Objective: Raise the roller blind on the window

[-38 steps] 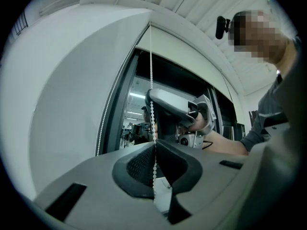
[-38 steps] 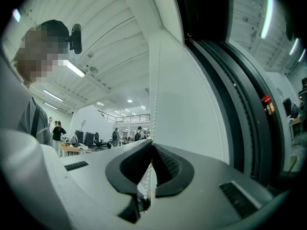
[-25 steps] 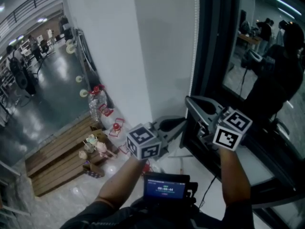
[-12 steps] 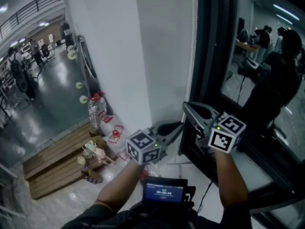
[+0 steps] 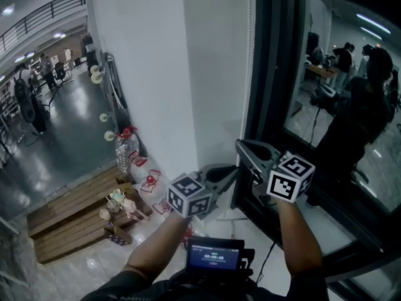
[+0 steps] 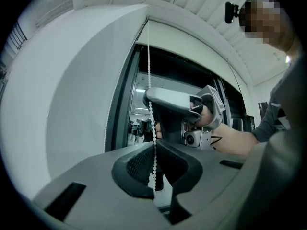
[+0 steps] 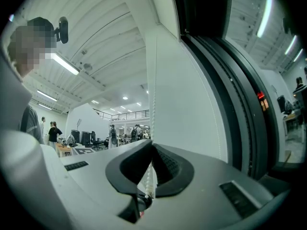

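Note:
A white bead chain (image 5: 248,74) hangs along the dark window frame (image 5: 268,74), beside the white wall. My left gripper (image 5: 238,170) points level at the chain and is shut on it; the beads (image 6: 149,61) run down between its jaws (image 6: 154,145). My right gripper (image 5: 241,146) grips the same chain just above the left one and shows in the left gripper view (image 6: 168,102). In the right gripper view the chain (image 7: 148,128) passes through the shut jaws (image 7: 151,145). I cannot make out the blind's fabric.
The window glass (image 5: 351,124) reflects a person holding grippers. Below left lie wooden pallets (image 5: 75,212), a water bottle (image 5: 124,148) and small clutter on the floor. A device with a lit screen (image 5: 215,254) sits at the person's chest. People stand far off in the hall (image 5: 25,93).
Both grippers keep their hold on the chain and stay nearly where they were. Only the head view has shifted a little.

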Available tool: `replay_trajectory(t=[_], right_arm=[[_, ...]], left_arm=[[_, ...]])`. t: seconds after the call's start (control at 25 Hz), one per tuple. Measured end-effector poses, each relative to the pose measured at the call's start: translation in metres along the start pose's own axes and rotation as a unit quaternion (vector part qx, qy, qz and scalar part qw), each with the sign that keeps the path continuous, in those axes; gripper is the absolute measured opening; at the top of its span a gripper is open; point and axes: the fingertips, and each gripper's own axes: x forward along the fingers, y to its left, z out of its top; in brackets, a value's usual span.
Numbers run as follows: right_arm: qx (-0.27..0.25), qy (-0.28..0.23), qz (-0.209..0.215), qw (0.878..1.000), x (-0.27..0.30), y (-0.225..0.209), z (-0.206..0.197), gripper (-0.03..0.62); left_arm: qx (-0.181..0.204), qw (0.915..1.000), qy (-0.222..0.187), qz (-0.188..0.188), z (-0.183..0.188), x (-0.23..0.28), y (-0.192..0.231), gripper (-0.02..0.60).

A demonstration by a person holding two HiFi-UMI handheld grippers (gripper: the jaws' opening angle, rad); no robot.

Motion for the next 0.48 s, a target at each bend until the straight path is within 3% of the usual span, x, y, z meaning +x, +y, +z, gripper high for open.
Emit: replay_trajectory(t=[0.48], right_arm=[[-0.001, -0.009, -0.012, 1.000, -0.013, 0.005, 0.002, 0.000]], left_arm=[[0.005, 0.9998, 0.006, 0.016, 0.004, -0.011, -0.008, 0.015]])
